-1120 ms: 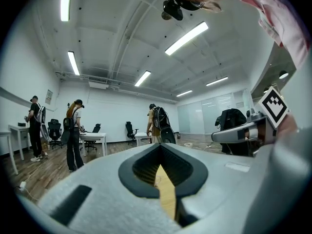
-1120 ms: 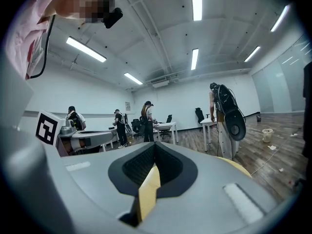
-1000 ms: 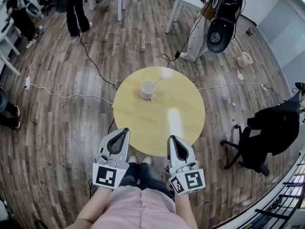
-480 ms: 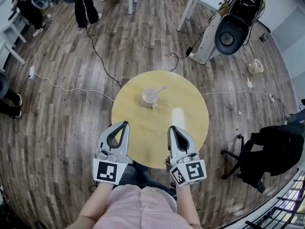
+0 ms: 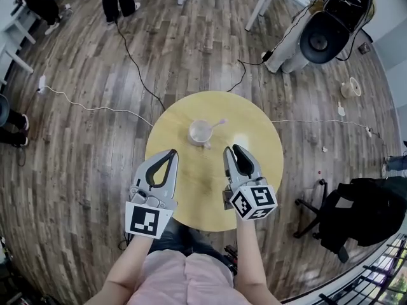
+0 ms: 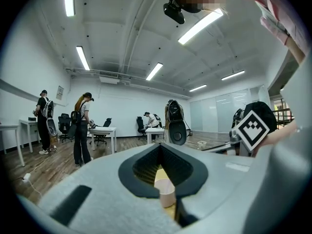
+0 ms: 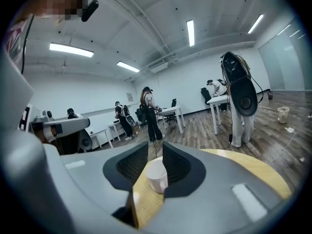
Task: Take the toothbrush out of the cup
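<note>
Both tools have moved in over the round yellow wooden bench (image 5: 254, 170). The right tool (image 5: 233, 149) is opening with nothing between its jaws, ready to grasp. The left tool (image 5: 172, 152) is pinched closed. The slim pale toothbrush (image 5: 217, 124) leans in the pale pink cup (image 5: 200, 133) on the far side.

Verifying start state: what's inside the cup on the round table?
A toothbrush leans in the cup, its upper end poking past the rim toward the right. Its lower end is hidden down inside the cup.

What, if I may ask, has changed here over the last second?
The left tongs and right tongs advanced over the table toward the cup. The right jaws are opening, with nothing between them. Unchanged: left jaws shut, toothbrush in the cup.
</note>
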The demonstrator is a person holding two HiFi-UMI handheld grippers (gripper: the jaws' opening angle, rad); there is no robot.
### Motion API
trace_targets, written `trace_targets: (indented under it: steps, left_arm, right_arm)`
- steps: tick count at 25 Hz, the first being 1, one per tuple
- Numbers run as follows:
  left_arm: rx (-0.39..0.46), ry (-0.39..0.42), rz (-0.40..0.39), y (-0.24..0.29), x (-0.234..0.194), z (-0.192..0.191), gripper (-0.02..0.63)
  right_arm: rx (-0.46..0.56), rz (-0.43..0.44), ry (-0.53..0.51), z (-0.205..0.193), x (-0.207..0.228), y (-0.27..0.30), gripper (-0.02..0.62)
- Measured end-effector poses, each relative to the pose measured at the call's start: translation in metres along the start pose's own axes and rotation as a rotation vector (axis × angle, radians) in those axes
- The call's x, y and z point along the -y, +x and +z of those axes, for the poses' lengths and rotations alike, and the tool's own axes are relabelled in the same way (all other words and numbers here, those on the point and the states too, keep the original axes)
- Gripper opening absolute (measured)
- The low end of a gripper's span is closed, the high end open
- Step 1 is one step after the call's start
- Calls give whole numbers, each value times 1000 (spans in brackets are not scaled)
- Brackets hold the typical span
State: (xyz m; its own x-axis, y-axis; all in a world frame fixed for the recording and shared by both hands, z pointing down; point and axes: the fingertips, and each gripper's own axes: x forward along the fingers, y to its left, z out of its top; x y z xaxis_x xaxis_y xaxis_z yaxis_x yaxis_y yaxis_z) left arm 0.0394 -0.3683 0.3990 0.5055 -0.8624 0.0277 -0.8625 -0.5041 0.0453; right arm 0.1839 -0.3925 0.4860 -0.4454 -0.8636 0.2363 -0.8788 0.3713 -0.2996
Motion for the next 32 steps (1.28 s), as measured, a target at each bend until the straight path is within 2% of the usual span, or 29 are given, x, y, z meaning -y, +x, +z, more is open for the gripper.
trace_targets:
  steps: [5,12,17,20,27,32]
  left_arm:
    - [-35,-27,-15,24,-10,-18,-2]
    - [-120,-90,-37,47,-26,-60,-2]
    - [-156,-115,-41,58,-32,-79,-2]
    - [-165,-125,-43,61,-33,-85,-2]
    - [-161,-130,-34,60,-38,-79,-2]
    - [-119,-127,-28,55,-42,-59,-2]
  right_arm:
    - [-72,-4,105,-35,23,47,164]
    - [-111,6,238,-70,44,104,184]
    - [-84,19,288,-70,45,125,140]
    - [-72,21,282,-68,46,126,35]
    - [-53,39,253,-54,36,122,31]
    - [-9,49,213,-28,20,111,31]
